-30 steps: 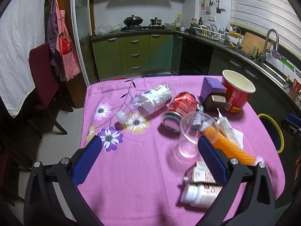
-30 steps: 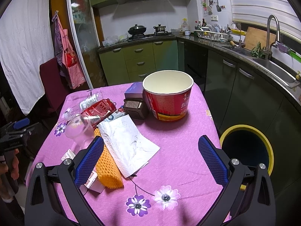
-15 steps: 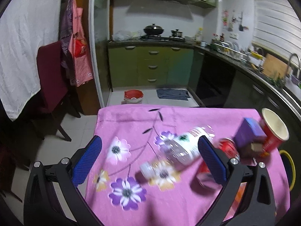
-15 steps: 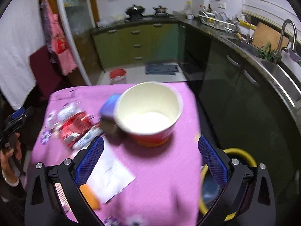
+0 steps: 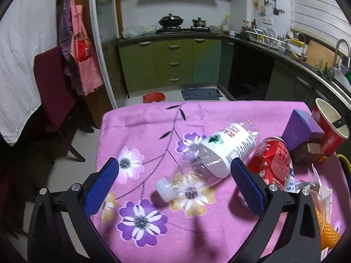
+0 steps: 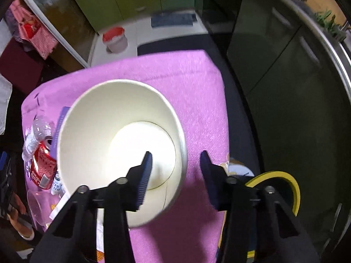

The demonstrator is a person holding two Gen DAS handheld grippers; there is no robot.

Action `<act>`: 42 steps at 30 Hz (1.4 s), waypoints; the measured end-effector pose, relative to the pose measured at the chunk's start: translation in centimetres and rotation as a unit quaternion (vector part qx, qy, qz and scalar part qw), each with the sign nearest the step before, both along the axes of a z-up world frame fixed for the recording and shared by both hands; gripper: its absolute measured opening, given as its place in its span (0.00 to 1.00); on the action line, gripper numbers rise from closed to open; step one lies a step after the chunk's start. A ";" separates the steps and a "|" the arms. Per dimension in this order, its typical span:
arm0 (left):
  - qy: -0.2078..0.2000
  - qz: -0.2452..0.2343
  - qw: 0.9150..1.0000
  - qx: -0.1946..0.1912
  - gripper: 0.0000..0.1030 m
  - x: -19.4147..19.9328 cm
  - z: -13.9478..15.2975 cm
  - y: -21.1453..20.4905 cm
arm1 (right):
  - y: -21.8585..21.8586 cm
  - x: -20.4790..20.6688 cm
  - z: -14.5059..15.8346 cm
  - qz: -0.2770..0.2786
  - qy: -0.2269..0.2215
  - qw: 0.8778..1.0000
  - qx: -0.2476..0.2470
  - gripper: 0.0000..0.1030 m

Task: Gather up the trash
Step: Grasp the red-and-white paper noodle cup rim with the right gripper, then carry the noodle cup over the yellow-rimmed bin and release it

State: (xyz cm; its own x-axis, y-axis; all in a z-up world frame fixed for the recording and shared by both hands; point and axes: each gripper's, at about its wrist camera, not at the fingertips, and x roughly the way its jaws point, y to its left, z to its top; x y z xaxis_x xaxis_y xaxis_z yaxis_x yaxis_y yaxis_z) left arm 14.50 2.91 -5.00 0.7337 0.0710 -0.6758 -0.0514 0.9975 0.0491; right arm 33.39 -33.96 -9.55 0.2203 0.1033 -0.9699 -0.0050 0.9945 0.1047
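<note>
A clear plastic bottle (image 5: 217, 153) with a white cap lies on its side on the pink flowered tablecloth (image 5: 142, 131). My left gripper (image 5: 175, 179) is open above it, the bottle's neck between the blue pads. A crushed red can (image 5: 274, 164) lies right of the bottle. My right gripper (image 6: 175, 171) is open and straddles the right rim of the big red paper bucket (image 6: 92, 135): one finger inside, one outside. The bucket also shows in the left wrist view (image 5: 329, 131).
A purple box (image 5: 302, 127) and a brown box (image 5: 309, 153) stand by the bucket. An orange net sleeve (image 5: 329, 234) and white wrapper (image 5: 322, 190) lie at right. A yellow-rimmed bin (image 6: 283, 188) stands on the floor right of the table. A dark red chair (image 5: 52, 92) stands left.
Both grippers moved forward and tilted down. The left one now hangs over the bottle. The right one dropped over the bucket's rim and its jaws narrowed.
</note>
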 end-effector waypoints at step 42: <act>-0.032 -0.056 0.997 -0.034 0.94 -4.3 2.9 -3.5 | -23.6 -14.9 -10.0 -0.232 0.043 0.971 0.027 0.04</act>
